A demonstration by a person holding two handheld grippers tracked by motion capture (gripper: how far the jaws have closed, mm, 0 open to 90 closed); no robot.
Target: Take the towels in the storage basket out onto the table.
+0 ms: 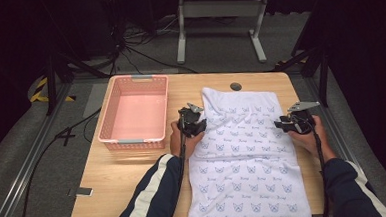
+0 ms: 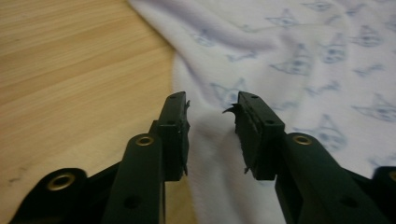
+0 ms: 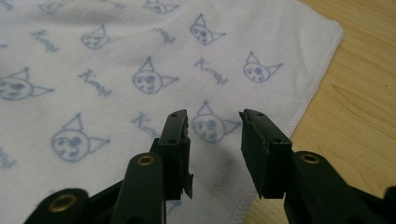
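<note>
Left gripper (image 2: pixel 211 116): jaws apart, no pad pressing on anything; the towel's left edge lies below the gap, unheld.
Right gripper (image 3: pixel 215 123): jaws apart as well, hovering over printed cloth just inside the towel's right hem; nothing is pinched.
Towel (image 1: pixel 243 156): white with a blue cat print, lying under both sets of fingers; it runs from the far part of the table down over the near edge. A crease crosses it just on the person's side of the fingers, and the part beyond the fingers looks like a layer laid back over the rest, rumpled near the left gripper.
Table (image 2: pixel 70 70): bare wood shows just left of the left fingers and, in the right gripper view, just right of the right fingers.
Basket (image 1: pixel 133 114): pink, empty, well to the left of the left gripper.
Done, by my reading: one fold, the far part seemingly doubled over, with both grippers free of the cloth.
Left, by my reading: the towel is still long and hangs off the near edge, so more folding remains, then likely a move into the basket. No grip is yet taken for either.
</note>
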